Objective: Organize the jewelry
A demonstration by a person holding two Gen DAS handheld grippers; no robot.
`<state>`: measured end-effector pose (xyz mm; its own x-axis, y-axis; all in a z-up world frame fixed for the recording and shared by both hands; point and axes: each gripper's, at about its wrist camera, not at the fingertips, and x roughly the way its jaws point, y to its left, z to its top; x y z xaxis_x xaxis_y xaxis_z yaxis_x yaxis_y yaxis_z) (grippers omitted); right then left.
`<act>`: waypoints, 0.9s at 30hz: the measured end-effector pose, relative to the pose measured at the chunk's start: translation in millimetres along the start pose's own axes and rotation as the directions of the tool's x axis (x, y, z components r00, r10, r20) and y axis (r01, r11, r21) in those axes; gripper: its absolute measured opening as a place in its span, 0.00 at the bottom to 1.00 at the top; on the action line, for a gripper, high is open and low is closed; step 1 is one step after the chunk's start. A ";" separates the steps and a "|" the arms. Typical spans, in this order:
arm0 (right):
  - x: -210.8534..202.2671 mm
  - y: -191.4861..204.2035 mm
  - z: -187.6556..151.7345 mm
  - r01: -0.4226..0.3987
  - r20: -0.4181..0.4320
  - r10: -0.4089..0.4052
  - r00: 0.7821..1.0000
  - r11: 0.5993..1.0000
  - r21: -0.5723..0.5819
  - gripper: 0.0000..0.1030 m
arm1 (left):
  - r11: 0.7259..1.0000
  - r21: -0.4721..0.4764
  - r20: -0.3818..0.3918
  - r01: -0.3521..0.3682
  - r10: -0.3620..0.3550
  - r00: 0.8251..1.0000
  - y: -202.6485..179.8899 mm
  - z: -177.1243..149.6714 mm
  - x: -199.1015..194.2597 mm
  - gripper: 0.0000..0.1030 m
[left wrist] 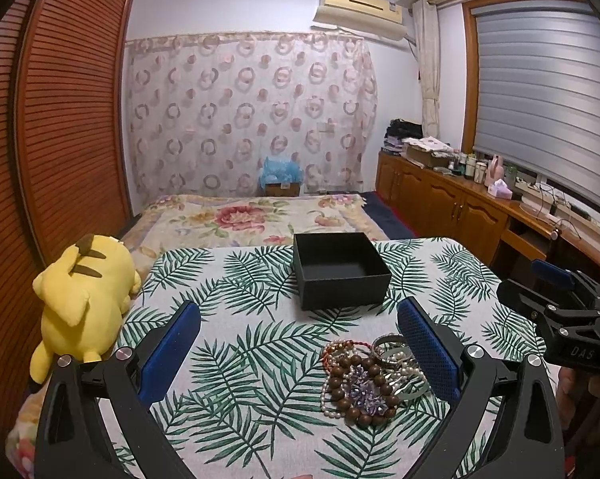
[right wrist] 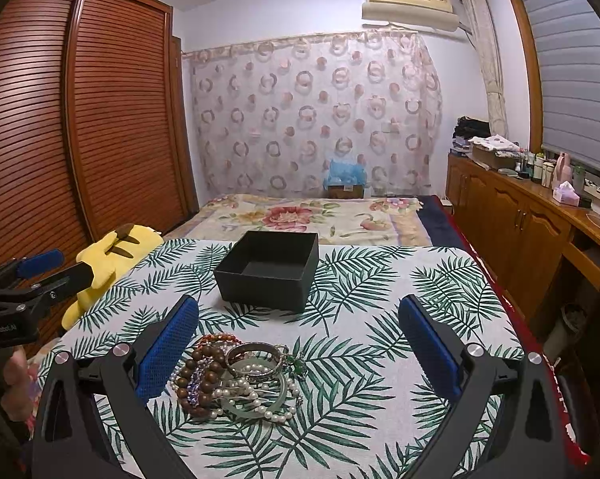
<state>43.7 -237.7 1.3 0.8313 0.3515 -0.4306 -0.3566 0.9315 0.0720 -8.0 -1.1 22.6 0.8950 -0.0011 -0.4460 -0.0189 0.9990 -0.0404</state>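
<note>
Black box [left wrist: 340,269] sits on the desk [left wrist: 236,359]; the jewelry [left wrist: 374,379] (beads, pearls, bangles) lies heaped just before it. Left gripper [left wrist: 300,353] and right gripper [right wrist: 300,353] both hover released, grasping nothing.

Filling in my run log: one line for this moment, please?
left tongs: open, empty | right tongs: open, empty | jewelry pile: on table | black box: empty
</note>
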 end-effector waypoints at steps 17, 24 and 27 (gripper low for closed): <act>-4.4 2.8 4.3 -0.001 0.001 0.001 1.000 1.000 0.000 0.98 | 1.000 0.001 0.000 -0.001 0.001 1.000 -1.1 -3.0 2.0 0.93; -5.2 3.2 5.2 -0.001 0.001 0.001 1.000 1.000 -0.001 0.98 | 1.000 0.002 -0.001 0.000 0.000 1.000 -1.2 -2.5 1.8 0.93; -5.4 3.1 5.3 -0.001 0.001 0.001 1.000 1.000 0.000 0.98 | 1.000 0.001 -0.001 0.000 0.000 1.000 -0.7 -3.4 2.2 0.93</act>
<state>40.4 -236.2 8.6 0.8312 0.3529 -0.4296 -0.3579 0.9310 0.0722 -7.4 -2.0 18.6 0.8947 -0.0008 -0.4466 -0.0189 0.9990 -0.0398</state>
